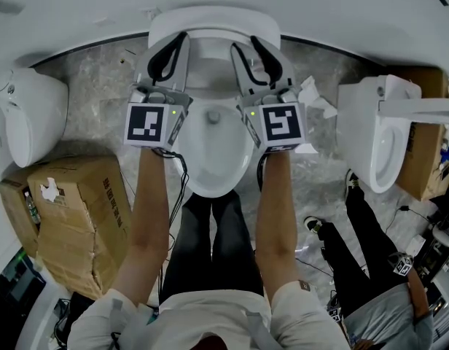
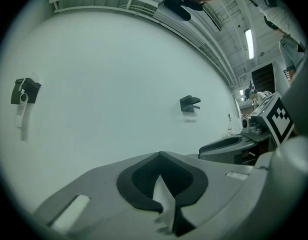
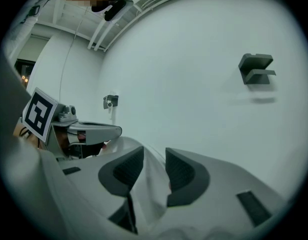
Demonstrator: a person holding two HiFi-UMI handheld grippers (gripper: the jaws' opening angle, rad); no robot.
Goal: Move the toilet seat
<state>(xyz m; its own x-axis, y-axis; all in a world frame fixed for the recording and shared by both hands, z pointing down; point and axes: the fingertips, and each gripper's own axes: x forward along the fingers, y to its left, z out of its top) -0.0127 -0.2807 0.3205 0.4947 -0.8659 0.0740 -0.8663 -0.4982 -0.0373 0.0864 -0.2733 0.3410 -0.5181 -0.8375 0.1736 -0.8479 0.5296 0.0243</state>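
Observation:
The white toilet stands in the middle, between my two arms. Its seat is up at the far end, against the wall. My left gripper reaches to the seat's top edge on the left. Its dark pads are shut, with only a thin white sliver pinched between them. My right gripper is at the same edge on the right. There the pads press from both sides on the seat's white rim, which curves away to the left.
A second toilet stands at the left and a third at the right. A cardboard box lies by my left leg. Crumpled white paper sits right of the bowl. A person stands at the right.

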